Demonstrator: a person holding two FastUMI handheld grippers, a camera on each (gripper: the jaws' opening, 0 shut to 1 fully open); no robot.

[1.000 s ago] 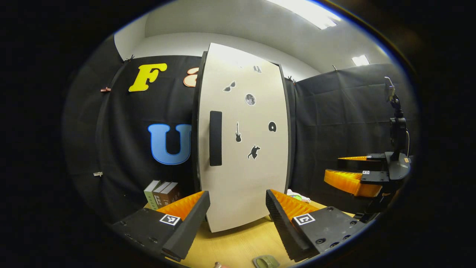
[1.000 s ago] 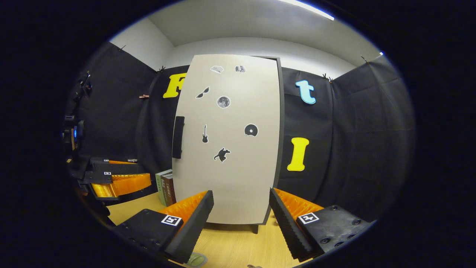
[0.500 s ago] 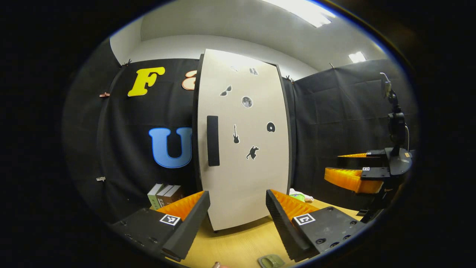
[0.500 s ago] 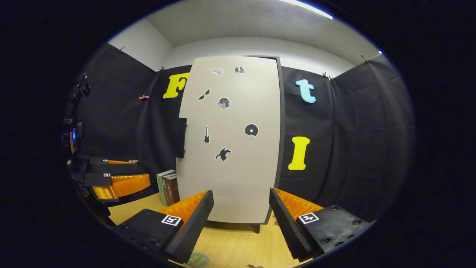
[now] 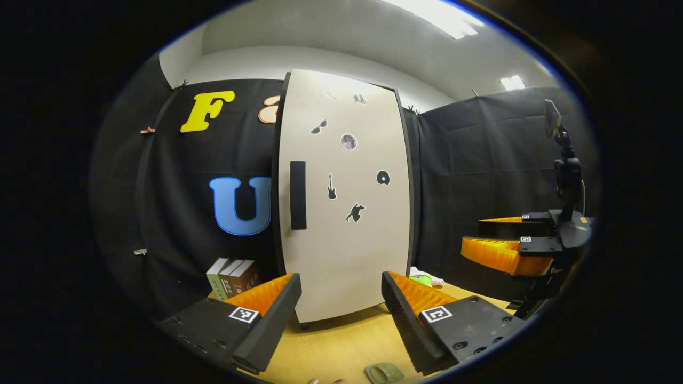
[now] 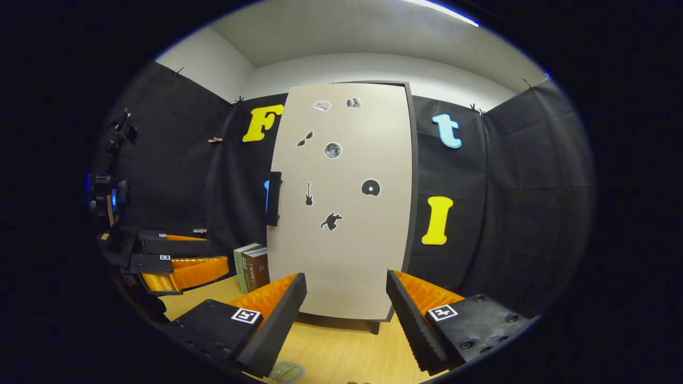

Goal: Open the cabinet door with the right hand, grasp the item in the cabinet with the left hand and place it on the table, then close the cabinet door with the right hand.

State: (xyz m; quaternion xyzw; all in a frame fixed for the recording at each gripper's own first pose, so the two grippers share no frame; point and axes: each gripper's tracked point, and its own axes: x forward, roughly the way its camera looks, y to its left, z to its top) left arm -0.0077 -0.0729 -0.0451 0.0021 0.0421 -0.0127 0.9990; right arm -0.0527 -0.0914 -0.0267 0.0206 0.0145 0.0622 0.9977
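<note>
your left gripper [image 5: 341,298] and right gripper [image 6: 346,298] both hold their jaws apart on nothing, facing the shut cabinet door [image 6: 341,202] on the table [image 6: 331,352]. the item inside is hidden. your left gripper view catches the door's handle [image 5: 298,194] face-on and a green-and-white thing [image 5: 424,278] beside the cabinet; your right gripper view sees that handle [image 6: 274,198] edge-on.

Cabinet door [image 6: 341,202] is now seen squarer-on in the right gripper view than 1.0 s ago, and is shifted right in frame. Its handle [image 6: 274,198] is reduced to a thin edge strip at the door's left side, where more of its face was seen before. In the left gripper view the door [image 5: 344,197] is shifted slightly left, and the right gripper [image 5: 501,240] beside it is seen a little lower and nearer the door. More of the green object [image 5: 383,373] on the table below the door is exposed.
</note>
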